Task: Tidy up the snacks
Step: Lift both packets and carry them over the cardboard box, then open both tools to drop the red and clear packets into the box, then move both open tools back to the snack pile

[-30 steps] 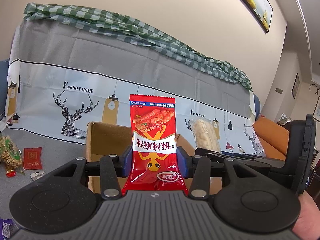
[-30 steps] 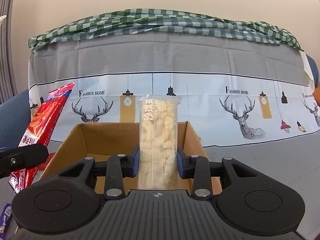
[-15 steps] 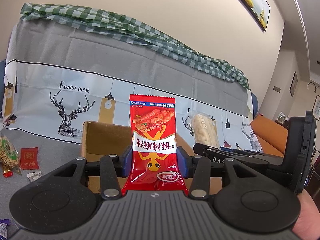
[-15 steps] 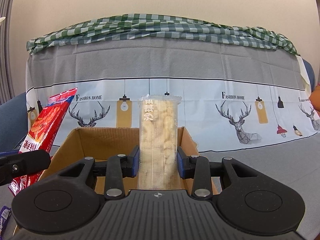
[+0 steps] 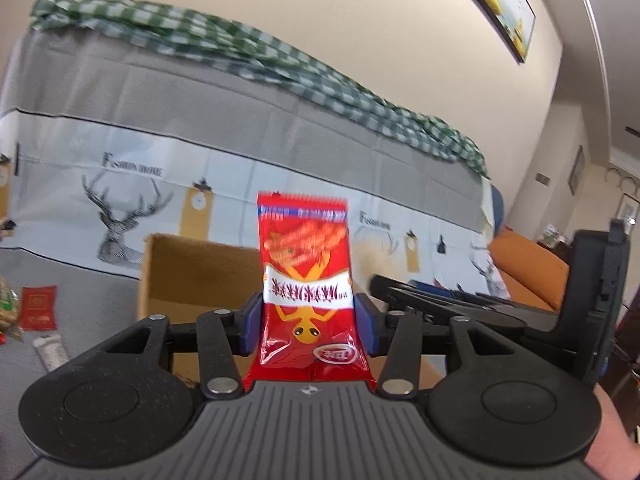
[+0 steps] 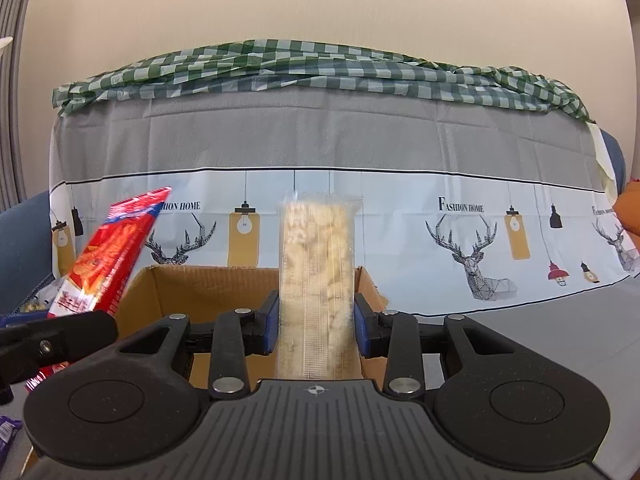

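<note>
Left gripper (image 5: 307, 322) jaws opening, red snack packet (image 5: 306, 280) upright between them; right gripper (image 6: 316, 328) jaws opening around pale packet (image 6: 318, 280); cardboard box (image 6: 208, 292) directly below-ahead.

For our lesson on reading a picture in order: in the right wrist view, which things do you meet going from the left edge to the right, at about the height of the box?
Red snack packet → cardboard box → clear packet of pale snacks → deer print on the cloth → orange cushion.

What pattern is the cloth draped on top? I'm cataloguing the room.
Green-and-white check; the draped cloth shows best in the right wrist view.
</note>
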